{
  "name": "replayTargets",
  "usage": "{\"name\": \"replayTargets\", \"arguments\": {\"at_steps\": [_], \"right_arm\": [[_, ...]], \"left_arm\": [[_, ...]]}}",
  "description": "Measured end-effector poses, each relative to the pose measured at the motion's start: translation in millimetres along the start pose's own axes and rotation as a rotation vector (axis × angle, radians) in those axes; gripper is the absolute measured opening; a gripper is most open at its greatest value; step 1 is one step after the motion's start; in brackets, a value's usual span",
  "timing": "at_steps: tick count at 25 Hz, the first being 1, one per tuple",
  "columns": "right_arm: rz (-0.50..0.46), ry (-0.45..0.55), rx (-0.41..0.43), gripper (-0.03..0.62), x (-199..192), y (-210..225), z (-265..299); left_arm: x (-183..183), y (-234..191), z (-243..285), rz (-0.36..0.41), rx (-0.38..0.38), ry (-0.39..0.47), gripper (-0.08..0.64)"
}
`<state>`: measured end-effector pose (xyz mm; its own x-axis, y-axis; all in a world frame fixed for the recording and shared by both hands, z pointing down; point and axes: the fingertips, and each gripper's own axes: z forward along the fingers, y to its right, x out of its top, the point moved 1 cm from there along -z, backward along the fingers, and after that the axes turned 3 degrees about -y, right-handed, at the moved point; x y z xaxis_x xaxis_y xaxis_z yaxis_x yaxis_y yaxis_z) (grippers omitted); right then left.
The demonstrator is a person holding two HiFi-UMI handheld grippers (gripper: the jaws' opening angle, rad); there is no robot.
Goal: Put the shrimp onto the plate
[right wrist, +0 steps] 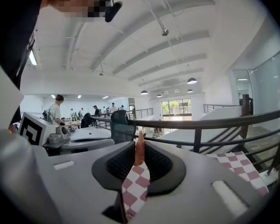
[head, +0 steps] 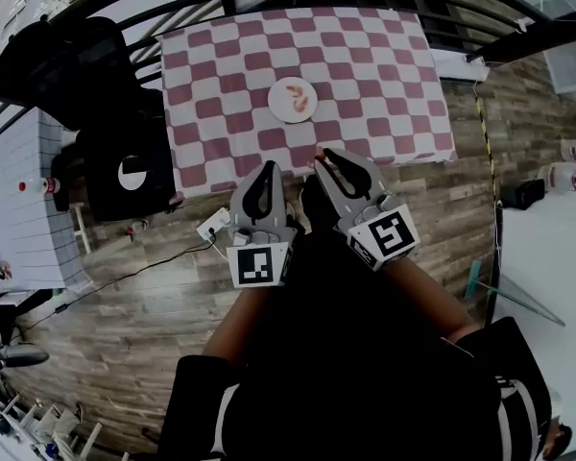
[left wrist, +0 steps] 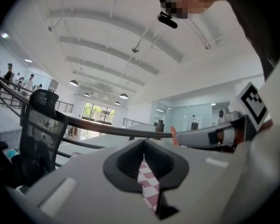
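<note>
1. The shrimp (right wrist: 139, 149) is clamped between the jaws of the right gripper (head: 322, 159). It is held in the air at the near edge of the table (head: 394, 75), short of the plate (head: 272, 99) and not touching it.
2. Its long axis runs along the jaws. One end sticks out past the jaw tips and points away from the person, toward the plate. The other end is seated between the pads.
3. The right jaws are closed on the shrimp, with only its width between them.
4. The left gripper (head: 269, 166) is beside the right one, with its jaws closed together on nothing. Only a thin strip of checked cloth shows through the slit.
5. The plate is near the middle of the table and well apart from both grippers. It holds pale orange pieces (head: 296, 100), probably shrimp, though they are too small to confirm.
6. Judged step: carrying, with the grasp done and the placing not yet done.
7. The next move calls for reaching forward over the cloth, lowering the jaw tips over a bare part of the plate, and opening the jaws only when close to its surface.
</note>
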<state>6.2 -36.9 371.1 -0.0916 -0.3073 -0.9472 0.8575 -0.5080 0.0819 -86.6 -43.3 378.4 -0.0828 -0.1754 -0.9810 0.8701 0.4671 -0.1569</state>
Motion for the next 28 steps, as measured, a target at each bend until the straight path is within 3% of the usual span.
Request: {"name": "replayTargets", "arguments": {"at_steps": [11,28], "right_arm": [[-0.039,-0.064,0.056,0.061,-14.5,35.0,82.3],[-0.023,-0.262,0.092,0.061,-96.1,103.8,192.6]], "left_arm": [[-11.6,-45.7,35.3,0.023,0.096,-0.020,0.009],[-36.2,-79.2,134.0,-0.011,0.101,-0.129,0.009]]}}
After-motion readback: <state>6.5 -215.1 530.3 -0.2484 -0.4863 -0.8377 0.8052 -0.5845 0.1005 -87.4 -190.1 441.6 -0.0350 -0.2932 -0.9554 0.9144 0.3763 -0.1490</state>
